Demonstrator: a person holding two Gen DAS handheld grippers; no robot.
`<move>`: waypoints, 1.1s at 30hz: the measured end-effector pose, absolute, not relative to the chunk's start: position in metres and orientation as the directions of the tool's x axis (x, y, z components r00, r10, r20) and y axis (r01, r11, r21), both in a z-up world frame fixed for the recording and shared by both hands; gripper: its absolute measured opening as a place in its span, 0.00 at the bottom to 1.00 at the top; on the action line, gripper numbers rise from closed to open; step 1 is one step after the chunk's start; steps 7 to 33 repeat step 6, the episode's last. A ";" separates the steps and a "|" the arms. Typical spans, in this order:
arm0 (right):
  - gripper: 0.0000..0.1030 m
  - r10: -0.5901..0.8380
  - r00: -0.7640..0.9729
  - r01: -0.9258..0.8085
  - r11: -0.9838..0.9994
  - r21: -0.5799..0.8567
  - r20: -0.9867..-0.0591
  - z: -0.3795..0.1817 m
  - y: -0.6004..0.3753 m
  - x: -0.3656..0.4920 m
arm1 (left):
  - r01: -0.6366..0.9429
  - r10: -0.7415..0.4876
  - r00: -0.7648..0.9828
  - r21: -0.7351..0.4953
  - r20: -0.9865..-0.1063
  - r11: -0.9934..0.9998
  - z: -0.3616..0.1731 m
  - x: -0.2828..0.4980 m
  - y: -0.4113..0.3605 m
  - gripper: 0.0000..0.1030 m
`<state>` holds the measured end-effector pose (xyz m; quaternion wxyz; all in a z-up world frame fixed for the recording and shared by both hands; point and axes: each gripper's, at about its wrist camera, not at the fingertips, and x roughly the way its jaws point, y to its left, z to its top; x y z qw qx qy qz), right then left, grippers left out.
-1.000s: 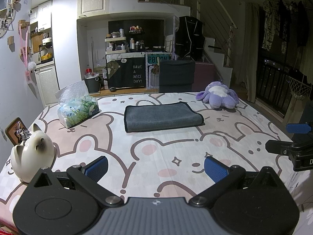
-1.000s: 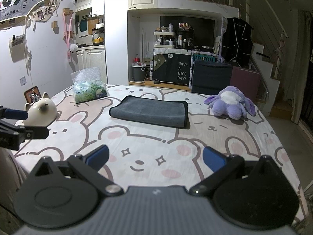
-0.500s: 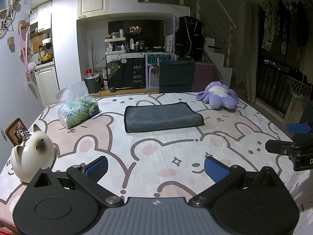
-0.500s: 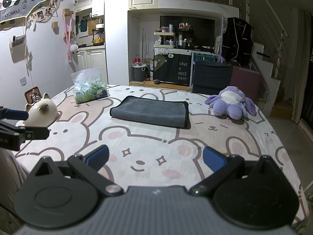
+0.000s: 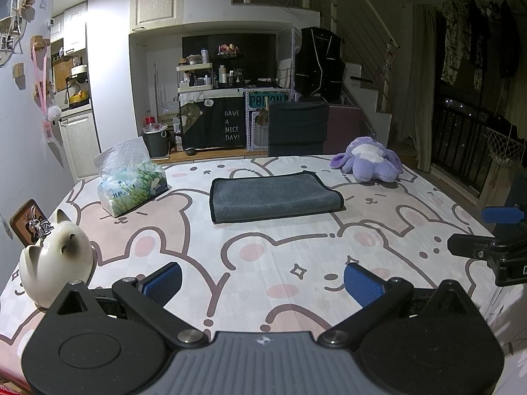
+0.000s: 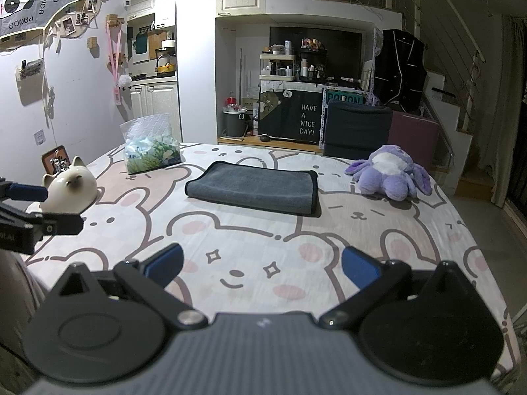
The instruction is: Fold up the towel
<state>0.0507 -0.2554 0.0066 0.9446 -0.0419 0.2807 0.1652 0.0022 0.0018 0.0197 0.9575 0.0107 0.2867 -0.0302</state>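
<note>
A dark grey towel (image 5: 275, 196) lies folded flat in the middle of the far half of the table; it also shows in the right wrist view (image 6: 255, 191). My left gripper (image 5: 263, 279) is open and empty, held above the near edge of the table, well short of the towel. My right gripper (image 6: 262, 265) is open and empty too, above the near edge. The right gripper's fingers (image 5: 487, 243) show at the right edge of the left wrist view. The left gripper's fingers (image 6: 42, 223) show at the left edge of the right wrist view.
The table wears a bear-print cloth (image 5: 296, 256). A white cat figurine (image 5: 56, 263) stands near left, a tissue pack (image 5: 131, 187) far left, a purple plush toy (image 5: 369, 164) far right. A dark chair (image 5: 298, 128) stands behind the table.
</note>
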 end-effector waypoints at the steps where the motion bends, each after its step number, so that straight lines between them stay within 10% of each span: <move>1: 1.00 0.288 0.788 -0.335 0.942 0.014 -0.544 0.007 -0.255 0.051 | 0.064 -0.051 0.834 0.004 -0.549 0.998 0.020 0.002 0.002 1.00; 33: 1.00 0.289 0.788 -0.337 0.941 0.013 -0.544 0.007 -0.255 0.051 | 0.060 -0.046 0.834 0.007 -0.550 0.998 0.019 0.002 0.002 1.00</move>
